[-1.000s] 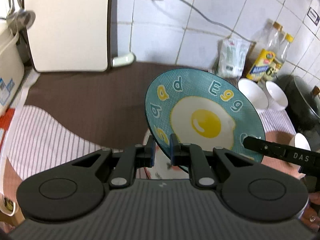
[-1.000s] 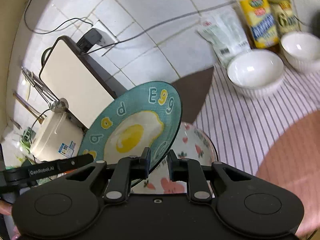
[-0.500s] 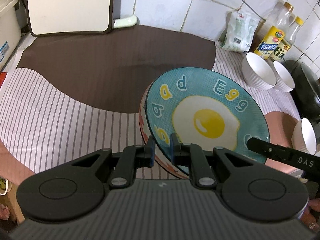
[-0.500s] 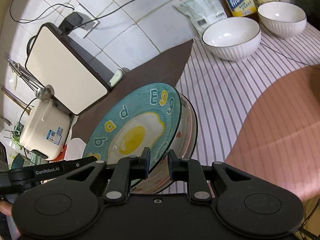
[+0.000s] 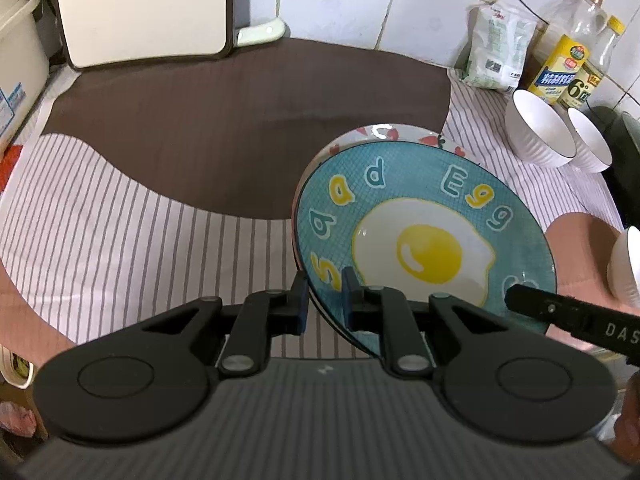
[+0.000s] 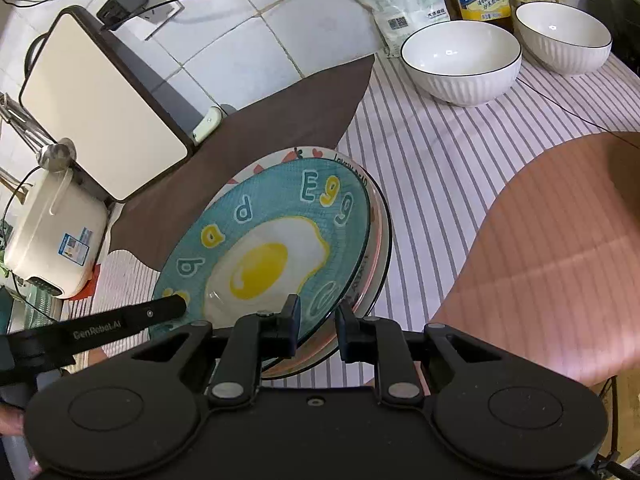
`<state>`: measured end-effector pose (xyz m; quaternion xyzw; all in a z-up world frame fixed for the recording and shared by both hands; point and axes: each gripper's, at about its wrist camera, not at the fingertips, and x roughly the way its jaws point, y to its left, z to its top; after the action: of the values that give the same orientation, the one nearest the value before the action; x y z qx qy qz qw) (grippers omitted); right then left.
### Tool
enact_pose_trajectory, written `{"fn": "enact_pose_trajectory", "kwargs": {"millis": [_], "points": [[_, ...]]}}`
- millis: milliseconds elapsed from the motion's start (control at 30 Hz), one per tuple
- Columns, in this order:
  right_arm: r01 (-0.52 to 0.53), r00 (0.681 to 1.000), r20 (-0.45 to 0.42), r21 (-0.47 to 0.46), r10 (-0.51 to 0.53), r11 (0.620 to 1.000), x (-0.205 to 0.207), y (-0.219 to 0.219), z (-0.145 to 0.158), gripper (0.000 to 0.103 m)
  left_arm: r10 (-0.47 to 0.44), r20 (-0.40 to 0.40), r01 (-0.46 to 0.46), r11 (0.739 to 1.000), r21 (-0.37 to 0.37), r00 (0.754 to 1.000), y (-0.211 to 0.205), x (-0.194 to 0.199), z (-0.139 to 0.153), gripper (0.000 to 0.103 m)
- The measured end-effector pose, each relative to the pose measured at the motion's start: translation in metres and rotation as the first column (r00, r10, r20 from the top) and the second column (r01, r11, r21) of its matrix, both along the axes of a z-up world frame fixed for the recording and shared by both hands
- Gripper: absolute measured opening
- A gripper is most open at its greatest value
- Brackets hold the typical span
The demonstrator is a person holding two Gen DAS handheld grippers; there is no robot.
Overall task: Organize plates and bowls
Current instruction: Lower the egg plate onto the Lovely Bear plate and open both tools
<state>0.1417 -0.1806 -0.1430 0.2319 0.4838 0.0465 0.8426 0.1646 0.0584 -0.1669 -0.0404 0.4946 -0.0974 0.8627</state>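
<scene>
The left claw [image 5: 325,294] is clenched on the near-left rim of the teal egg plate [image 5: 424,232], one finger above the rim and one below. The right claw [image 6: 318,320] grips the same plate [image 6: 264,248] at its near-right rim in the same way. The plate sits tilted over a flowered plate [image 5: 380,133] that lies on the striped cloth [image 5: 120,216] near the middle of the bench; whether the two touch cannot be told.

Only the right wrist view shows a pink-edged rim [image 6: 378,248] stacked beneath the flowered plate [image 6: 320,154], along with a cream rice cooker [image 6: 52,240] and a ladle [image 6: 56,154] at the bench's far left corner. Only the left wrist view shows a third white bowl [image 5: 628,268] at the right edge of the bench, on its side.

Both views show two white ribbed bowls [image 6: 460,62] [image 6: 564,36] side by side toward the far right corner, in front of the oil bottles [image 5: 560,68] and a white packet [image 5: 500,48]. A cream board [image 5: 144,8] leans on the tiled wall at the back edge. Each claw's arm crosses the near rim of the egg plate in the other's view, hiding part of it.
</scene>
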Motion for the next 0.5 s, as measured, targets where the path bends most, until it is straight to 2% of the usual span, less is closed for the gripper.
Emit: {"fn": "enact_pose_trajectory", "kwargs": {"millis": [233,500], "points": [[-0.053,0.998,-0.031,-0.161,0.049,0.986,0.007,0.019,0.008,0.026,0.016,-0.046,-0.017,1.0,-0.012,0.999,-0.002,0.005,0.0,0.015],[-0.136,0.989,-0.096,-0.308,0.111,0.942,0.011,0.042,0.005,0.038,0.046,-0.091,-0.049,0.999,-0.024,0.995,-0.002,0.007,-0.01,0.015]]}}
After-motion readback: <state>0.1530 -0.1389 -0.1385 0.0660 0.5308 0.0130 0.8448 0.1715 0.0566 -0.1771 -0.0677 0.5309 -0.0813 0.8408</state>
